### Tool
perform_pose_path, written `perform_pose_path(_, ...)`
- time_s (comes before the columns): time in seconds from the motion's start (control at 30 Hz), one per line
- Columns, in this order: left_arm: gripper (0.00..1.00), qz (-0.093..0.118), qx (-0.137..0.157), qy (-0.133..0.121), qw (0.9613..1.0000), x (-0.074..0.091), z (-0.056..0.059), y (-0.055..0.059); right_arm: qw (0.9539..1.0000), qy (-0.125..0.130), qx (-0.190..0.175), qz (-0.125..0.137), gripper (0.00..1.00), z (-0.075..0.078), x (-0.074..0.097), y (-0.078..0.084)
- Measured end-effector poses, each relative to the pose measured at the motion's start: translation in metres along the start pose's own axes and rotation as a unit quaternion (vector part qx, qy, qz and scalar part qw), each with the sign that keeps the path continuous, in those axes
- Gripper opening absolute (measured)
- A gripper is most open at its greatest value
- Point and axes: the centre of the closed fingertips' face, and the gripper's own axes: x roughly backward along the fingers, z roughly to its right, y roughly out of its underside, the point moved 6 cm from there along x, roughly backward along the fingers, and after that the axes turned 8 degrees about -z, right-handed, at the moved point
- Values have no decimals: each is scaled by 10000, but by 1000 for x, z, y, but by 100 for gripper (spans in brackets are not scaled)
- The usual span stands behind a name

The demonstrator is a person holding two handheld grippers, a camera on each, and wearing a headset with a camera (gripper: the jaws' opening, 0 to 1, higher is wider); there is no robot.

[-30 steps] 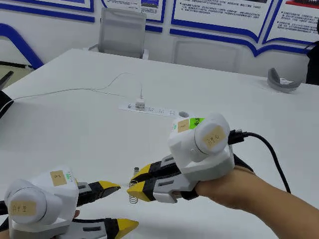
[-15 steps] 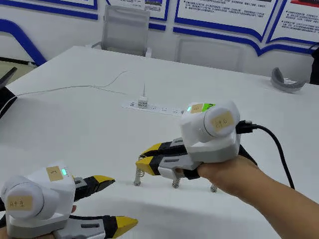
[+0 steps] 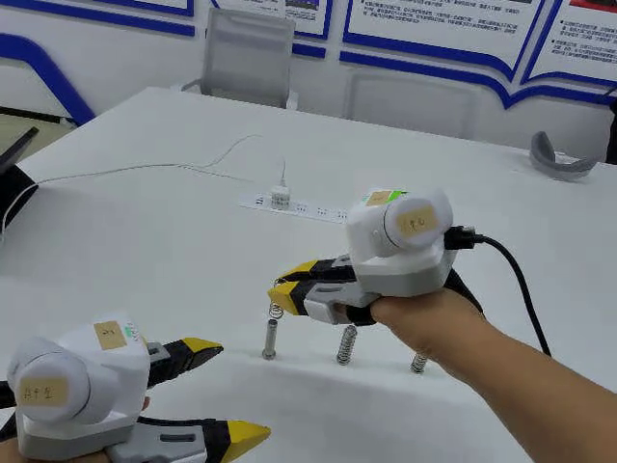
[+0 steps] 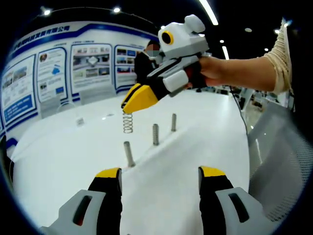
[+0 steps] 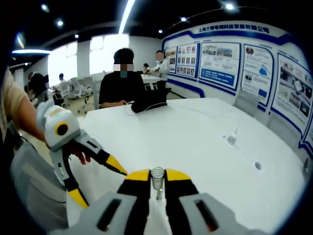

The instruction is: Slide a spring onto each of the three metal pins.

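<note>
"Where is the spring (image 4: 128, 122)?"
"Pinched in the right gripper's (image 3: 286, 294) closed yellow tips, its long axis upright. It hangs just above the bare pin (image 3: 270, 340), not touching."
"And the two other pins (image 3: 346, 344)?"
"Upright on the white table (image 3: 145, 241) — each wears a coil."
"The left gripper (image 3: 236, 389)?"
"Low, jaws spread wide, holding nothing."

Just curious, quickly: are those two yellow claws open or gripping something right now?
Left gripper: open, holding nothing.
Right gripper: shut on a spring.
</note>
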Motion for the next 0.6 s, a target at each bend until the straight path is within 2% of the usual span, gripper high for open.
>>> perform_pose_path(0.3,64,-22,25,-23,10000,2,-2,2,9999,-30,-115,-102,12,2,-12,7)
perform_pose_path(0.6,65,-47,25,1,10000,0,-1,2,9997,-23,-173,-147,12,4,-16,12)
